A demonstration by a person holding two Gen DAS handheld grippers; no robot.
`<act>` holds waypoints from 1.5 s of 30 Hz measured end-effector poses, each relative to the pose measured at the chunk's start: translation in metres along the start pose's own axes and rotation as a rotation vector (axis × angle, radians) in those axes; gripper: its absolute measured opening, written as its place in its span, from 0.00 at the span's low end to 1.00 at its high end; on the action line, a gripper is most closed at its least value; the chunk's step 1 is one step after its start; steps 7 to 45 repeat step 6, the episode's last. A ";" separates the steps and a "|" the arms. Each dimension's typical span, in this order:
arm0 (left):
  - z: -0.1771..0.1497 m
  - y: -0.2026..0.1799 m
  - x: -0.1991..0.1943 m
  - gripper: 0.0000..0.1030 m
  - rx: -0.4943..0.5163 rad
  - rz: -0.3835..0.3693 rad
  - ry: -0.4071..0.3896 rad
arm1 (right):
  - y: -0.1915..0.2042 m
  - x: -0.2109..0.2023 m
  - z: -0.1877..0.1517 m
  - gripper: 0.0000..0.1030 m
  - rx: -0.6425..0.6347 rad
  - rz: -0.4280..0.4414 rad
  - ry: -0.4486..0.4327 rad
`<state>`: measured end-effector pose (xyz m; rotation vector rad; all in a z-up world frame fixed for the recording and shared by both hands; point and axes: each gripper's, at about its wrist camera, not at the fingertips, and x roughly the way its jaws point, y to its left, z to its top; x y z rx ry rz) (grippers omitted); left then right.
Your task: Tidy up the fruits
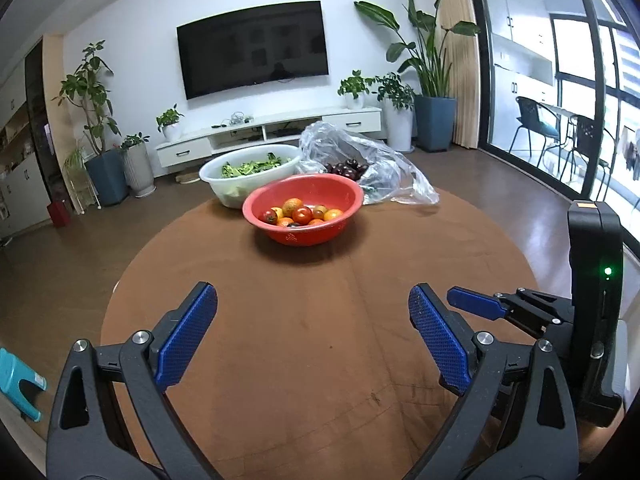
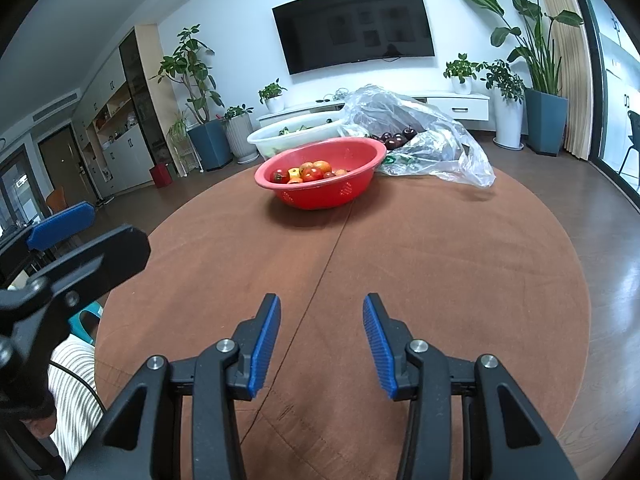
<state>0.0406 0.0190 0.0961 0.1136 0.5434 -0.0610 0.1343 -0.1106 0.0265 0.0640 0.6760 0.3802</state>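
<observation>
A red bowl (image 1: 344,196) with several small red and orange tomatoes (image 1: 302,214) stands at the far side of the round brown table (image 1: 312,320). Behind it on the right lies a clear plastic bag (image 1: 384,160) holding dark plums (image 1: 346,169). My left gripper (image 1: 313,304) is open and empty over the near table. The right gripper shows at its right (image 1: 476,304). In the right wrist view the bowl (image 2: 360,156), tomatoes (image 2: 312,172), bag (image 2: 440,136) and plums (image 2: 394,139) are ahead. My right gripper (image 2: 320,316) is open and empty.
A white basin (image 1: 224,178) of green leaves stands behind the red bowl on the left; it also shows in the right wrist view (image 2: 264,138). Potted plants, a TV and a low white cabinet line the far wall. A teal stool (image 1: 18,384) stands left of the table.
</observation>
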 end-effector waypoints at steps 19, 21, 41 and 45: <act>-0.001 0.004 0.003 0.89 -0.007 0.024 0.016 | 0.000 0.000 0.000 0.46 0.001 -0.001 -0.001; -0.001 0.004 0.003 0.89 -0.007 0.024 0.016 | 0.000 0.000 0.000 0.46 0.001 -0.001 -0.001; -0.001 0.004 0.003 0.89 -0.007 0.024 0.016 | 0.000 0.000 0.000 0.46 0.001 -0.001 -0.001; -0.001 0.004 0.003 0.89 -0.007 0.024 0.016 | 0.000 0.000 0.000 0.46 0.001 -0.001 -0.001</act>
